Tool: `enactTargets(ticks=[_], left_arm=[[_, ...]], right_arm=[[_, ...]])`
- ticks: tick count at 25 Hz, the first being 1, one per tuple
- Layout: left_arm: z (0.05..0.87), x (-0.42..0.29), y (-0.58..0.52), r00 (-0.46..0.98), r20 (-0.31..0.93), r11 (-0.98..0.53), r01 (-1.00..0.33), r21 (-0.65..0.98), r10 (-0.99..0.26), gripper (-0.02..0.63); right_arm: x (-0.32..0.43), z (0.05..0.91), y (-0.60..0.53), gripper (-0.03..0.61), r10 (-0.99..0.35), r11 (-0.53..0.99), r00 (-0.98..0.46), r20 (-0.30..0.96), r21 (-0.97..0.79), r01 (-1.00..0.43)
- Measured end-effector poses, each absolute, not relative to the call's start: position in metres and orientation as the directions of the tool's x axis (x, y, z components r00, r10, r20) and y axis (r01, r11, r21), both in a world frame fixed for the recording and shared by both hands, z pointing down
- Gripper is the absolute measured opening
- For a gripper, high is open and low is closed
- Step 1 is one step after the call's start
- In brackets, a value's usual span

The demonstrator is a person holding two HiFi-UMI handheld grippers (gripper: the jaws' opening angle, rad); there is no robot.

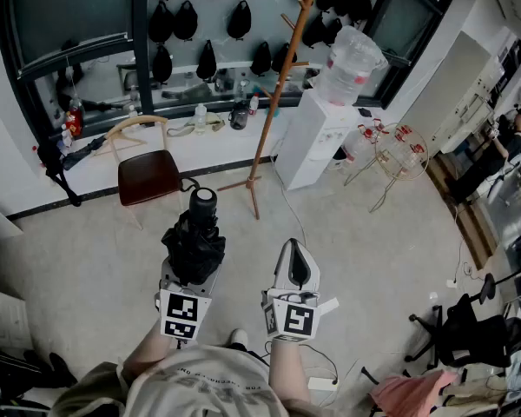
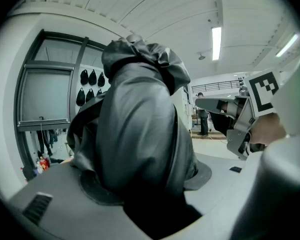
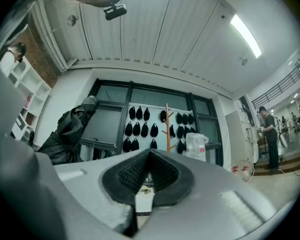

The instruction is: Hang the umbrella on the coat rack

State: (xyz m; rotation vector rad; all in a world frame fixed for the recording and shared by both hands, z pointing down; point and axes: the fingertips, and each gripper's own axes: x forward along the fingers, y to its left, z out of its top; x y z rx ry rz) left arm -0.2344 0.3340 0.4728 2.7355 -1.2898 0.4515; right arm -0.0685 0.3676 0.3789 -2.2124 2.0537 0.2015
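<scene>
A folded black umbrella (image 1: 195, 237) sticks forward out of my left gripper (image 1: 188, 272), whose jaws are shut on its bundled fabric. In the left gripper view the umbrella (image 2: 140, 134) fills the middle between the jaws. My right gripper (image 1: 293, 268) is beside it on the right, shut with nothing held; its dark pads (image 3: 147, 176) meet. The wooden coat rack (image 1: 278, 76) stands ahead on the floor, between the chair and the water dispenser. In the right gripper view the coat rack (image 3: 167, 126) shows straight ahead and the umbrella (image 3: 70, 131) at the left.
A brown chair (image 1: 148, 174) stands left of the rack, a white water dispenser (image 1: 317, 133) with its bottle to the right. Wire stools (image 1: 398, 155) lie further right. Dark bags hang on the window wall (image 1: 208, 7). An office chair (image 1: 464, 328) and a person (image 1: 504, 142) are at the right.
</scene>
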Motion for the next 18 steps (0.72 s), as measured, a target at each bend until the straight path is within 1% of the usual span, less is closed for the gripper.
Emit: enactTargets(ticks=[5,18], left_arm=[[0.472,-0.23,0.333,0.6,0.299,-0.64,-0.766,-0.053,-0.742,0.284],[0.475,-0.192,0.328,0.582,0.313,-0.628,-0.775,-0.064,-0.75,0.284]], right_arm=[[-0.065,0.374,0.369,-0.002,-0.978,-0.074,0.073,-0.193,-0.001,-0.997],[-0.026,0.384,0.363,-0.002,-0.985,-0.047,0.044,-0.166,0.017,-0.999]])
